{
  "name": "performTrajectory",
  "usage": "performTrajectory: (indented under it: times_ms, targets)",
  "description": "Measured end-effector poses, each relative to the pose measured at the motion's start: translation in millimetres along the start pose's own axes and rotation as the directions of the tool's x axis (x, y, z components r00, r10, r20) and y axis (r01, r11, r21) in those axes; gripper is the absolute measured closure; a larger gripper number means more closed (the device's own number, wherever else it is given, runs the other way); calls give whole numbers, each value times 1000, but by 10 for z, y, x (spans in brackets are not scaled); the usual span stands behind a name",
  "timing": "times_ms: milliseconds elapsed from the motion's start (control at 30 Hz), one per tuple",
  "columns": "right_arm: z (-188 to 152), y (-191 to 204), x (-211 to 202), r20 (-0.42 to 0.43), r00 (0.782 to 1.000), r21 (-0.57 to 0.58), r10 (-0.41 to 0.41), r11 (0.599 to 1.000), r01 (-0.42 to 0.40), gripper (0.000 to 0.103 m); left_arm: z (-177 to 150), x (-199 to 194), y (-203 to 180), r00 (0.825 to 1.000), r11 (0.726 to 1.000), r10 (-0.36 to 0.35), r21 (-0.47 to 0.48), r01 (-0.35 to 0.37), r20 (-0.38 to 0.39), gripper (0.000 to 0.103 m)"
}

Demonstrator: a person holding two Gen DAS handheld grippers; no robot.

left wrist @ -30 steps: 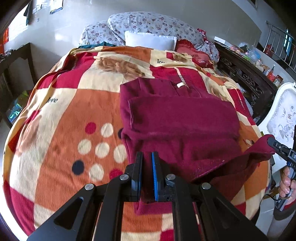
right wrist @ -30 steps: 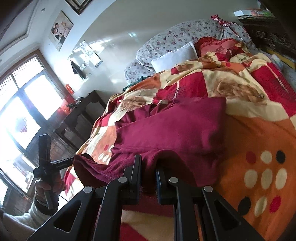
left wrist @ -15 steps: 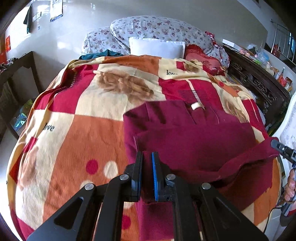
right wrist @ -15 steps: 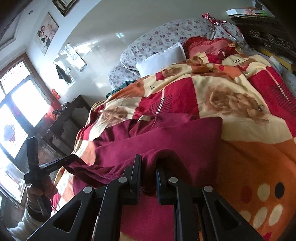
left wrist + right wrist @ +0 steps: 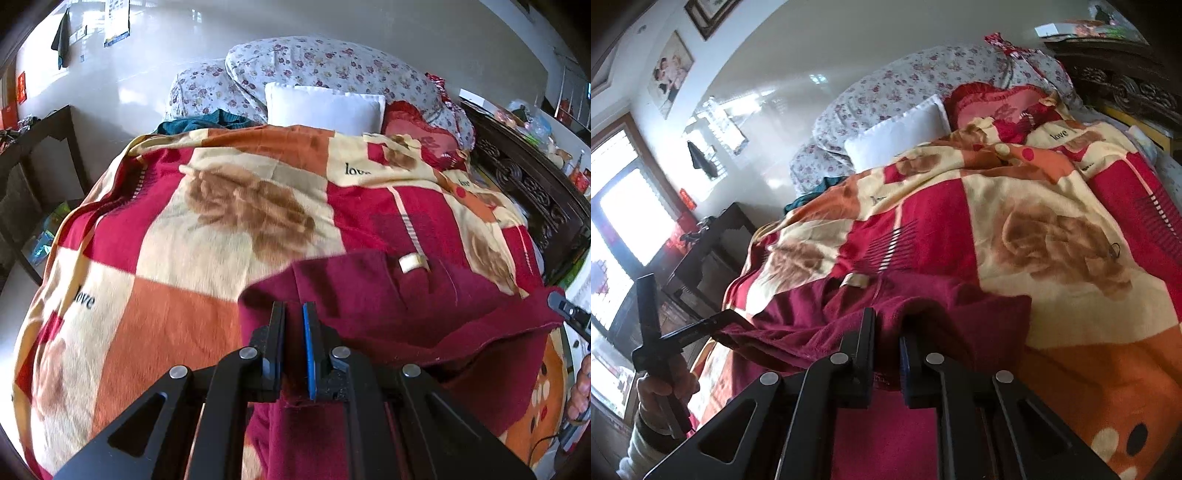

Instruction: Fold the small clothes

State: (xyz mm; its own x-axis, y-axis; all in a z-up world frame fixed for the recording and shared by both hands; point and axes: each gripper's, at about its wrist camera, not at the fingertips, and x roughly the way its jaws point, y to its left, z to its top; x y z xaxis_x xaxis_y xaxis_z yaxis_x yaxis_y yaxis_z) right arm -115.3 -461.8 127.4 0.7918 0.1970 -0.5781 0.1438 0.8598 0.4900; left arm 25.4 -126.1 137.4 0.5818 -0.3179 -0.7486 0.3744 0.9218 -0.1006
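A dark red fleece garment lies on the patterned blanket, its neck label facing up. My left gripper is shut on one corner of its lifted lower hem. My right gripper is shut on the other hem corner. The hem stretches between the two grippers and hangs over the garment's body. In the left wrist view the right gripper's tip shows at the right edge. In the right wrist view the left gripper, held by a hand, shows at the left.
The blanket covers the bed. Floral pillows, a white pillow and a red cushion lie at the head. A carved dark wooden frame runs along the right side, and a dark table stands to the left.
Both grippers have carried the hem up the bed toward the collar. The fold now covers most of the garment's body, and the neck label sits much closer to the fingers.
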Motion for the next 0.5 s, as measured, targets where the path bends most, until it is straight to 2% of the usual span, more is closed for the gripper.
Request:
performTrajectory:
  times_ms: [167,333,367,467,500]
  targets:
    - [98,-229,306,-41,999,79,1,997,2,91,148,357,-11,999,1000,9,-20,-10,-48,94]
    - [184,-460,526,-53,997,208,60,977,-48,89,227,679,44,997,999,7,-51,-11,-83,91]
    - [199,-479,548,-53,997,218,64,975,-51,89,244,700,67,997,998,7,-59,-11,-76,88]
    - [252,-485,574,-44,995,239,85,968,-72,86,307,729,198,998,993,25,-109,-32,-65,70]
    - [270,-506,567,-34,995,258,98,962,-86,82,325,730,251,998,991,19,-131,-27,-61,69]
